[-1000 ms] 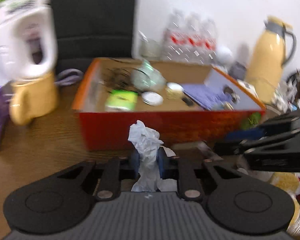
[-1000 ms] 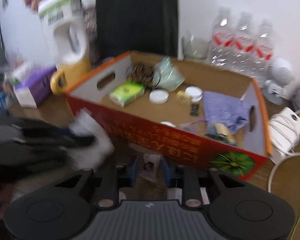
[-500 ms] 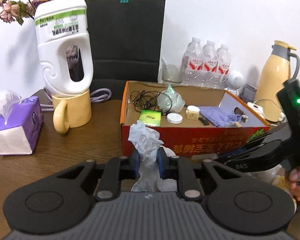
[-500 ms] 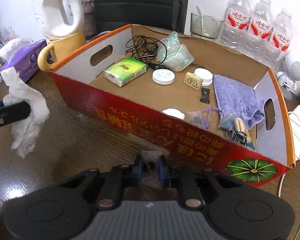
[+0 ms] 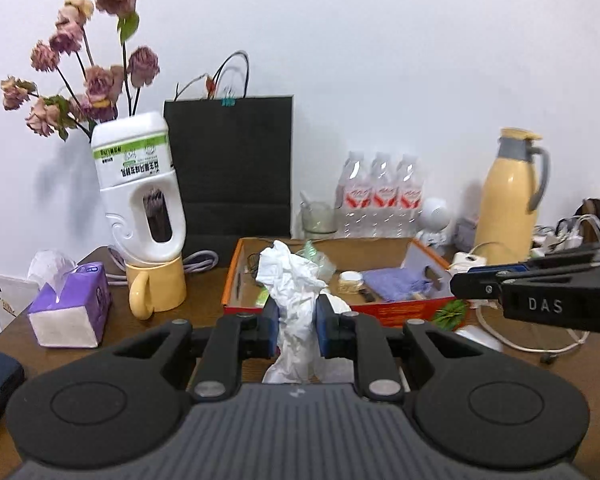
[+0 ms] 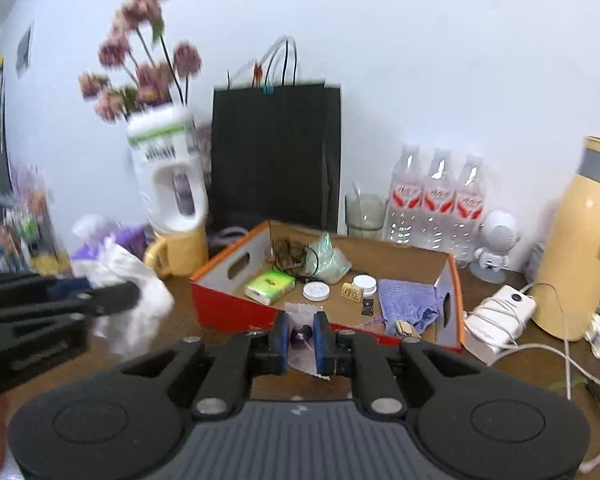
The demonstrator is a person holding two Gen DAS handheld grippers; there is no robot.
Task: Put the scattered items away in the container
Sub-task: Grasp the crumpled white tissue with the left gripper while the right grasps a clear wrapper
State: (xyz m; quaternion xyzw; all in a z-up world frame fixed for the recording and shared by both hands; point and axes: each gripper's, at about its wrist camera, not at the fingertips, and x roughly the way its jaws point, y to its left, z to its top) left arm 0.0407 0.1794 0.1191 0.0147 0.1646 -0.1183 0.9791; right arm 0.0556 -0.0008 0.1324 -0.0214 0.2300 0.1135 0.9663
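My left gripper (image 5: 297,330) is shut on a crumpled white tissue (image 5: 290,280) and holds it up in front of the red cardboard box (image 5: 412,307). My right gripper (image 6: 300,338) is shut on a small clear plastic bag (image 6: 303,334) with something dark inside, held just before the box's near wall (image 6: 228,312). The box holds a green tissue pack (image 6: 270,287), white lids (image 6: 316,291), a purple cloth pouch (image 6: 406,306) and black cables (image 6: 286,252). The left gripper with its tissue also shows blurred at the left of the right wrist view (image 6: 100,296).
A yellow mug (image 5: 158,288) with a white bottle vase of dried flowers (image 5: 140,196) stands left of the box. A purple tissue box (image 5: 72,312), black paper bag (image 5: 230,168), water bottles (image 5: 380,200), yellow thermos (image 5: 508,196) and white charger with cables (image 6: 504,312) surround it.
Both grippers have risen and tilted up, so the box looks lower and farther. Each keeps its hold: the tissue in the left, the small bag in the right.
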